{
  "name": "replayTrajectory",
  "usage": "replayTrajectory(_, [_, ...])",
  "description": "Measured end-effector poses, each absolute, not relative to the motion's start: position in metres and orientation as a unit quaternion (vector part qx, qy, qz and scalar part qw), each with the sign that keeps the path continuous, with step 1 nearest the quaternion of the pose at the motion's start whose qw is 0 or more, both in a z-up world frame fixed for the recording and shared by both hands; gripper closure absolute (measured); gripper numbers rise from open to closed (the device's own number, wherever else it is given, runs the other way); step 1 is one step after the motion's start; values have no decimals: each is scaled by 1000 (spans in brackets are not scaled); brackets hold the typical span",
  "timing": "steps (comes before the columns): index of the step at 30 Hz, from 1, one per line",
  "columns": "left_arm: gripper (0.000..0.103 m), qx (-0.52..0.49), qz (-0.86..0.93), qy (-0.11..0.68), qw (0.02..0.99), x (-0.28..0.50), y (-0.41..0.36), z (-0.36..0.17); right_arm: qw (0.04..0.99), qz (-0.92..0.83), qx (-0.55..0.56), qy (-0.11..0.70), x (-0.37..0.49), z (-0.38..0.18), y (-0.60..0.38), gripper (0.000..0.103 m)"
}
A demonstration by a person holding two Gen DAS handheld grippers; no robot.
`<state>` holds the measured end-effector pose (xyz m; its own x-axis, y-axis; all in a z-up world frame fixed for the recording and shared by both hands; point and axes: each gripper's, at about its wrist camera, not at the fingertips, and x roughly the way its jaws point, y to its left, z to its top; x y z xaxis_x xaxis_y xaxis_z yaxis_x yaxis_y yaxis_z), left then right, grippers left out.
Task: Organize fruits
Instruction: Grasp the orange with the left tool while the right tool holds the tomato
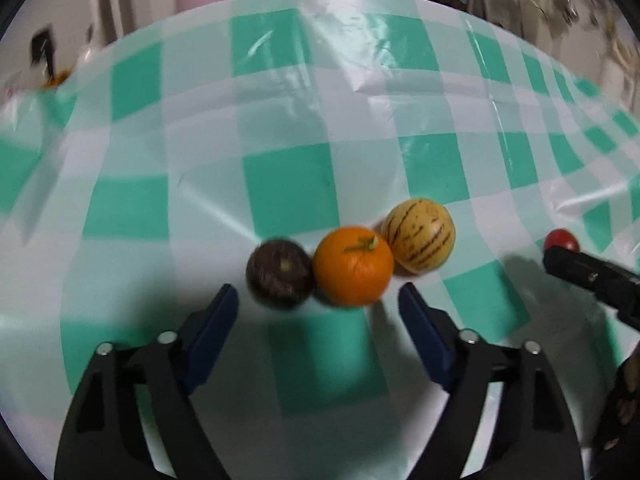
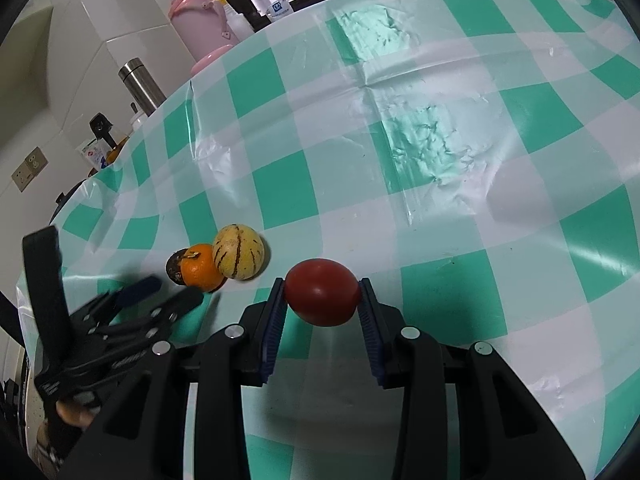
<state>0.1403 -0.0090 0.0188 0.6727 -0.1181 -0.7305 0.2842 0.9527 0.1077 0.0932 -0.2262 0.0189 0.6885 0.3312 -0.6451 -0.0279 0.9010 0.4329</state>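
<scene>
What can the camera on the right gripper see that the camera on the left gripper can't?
Only the right wrist view shows the right gripper shut on the smooth red oval fruit, plus a steel flask and a pink jug beyond the table.

Only the left wrist view shows the left gripper from behind, its jaws apart with nothing between them.

Both show the green-and-white checked plastic tablecloth, the dark brown round fruit, the orange mandarin and the yellow striped melon in a row.

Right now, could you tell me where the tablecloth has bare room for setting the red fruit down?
The checked tablecloth is bare beyond and right of the red fruit. It is crowded left, where dark fruit, orange and striped melon sit together.
</scene>
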Motion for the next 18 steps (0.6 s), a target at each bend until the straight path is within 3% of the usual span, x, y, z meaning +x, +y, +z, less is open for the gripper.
replayTrajectory(4, [24, 210, -130, 364, 898, 146, -29, 15, 897, 101, 198, 383, 94, 19, -226, 66])
replayTrajectory(13, [25, 290, -182, 348, 873, 159, -34, 6, 895, 102, 199, 385, 95, 18, -225, 66])
replayTrajectory(15, [29, 275, -185, 338, 881, 156, -32, 8, 895, 103, 200, 385, 95, 18, -225, 66])
replayTrajectory(18, [48, 246, -200, 321, 892, 142, -30, 22, 895, 104, 203, 383, 95, 18, -225, 66])
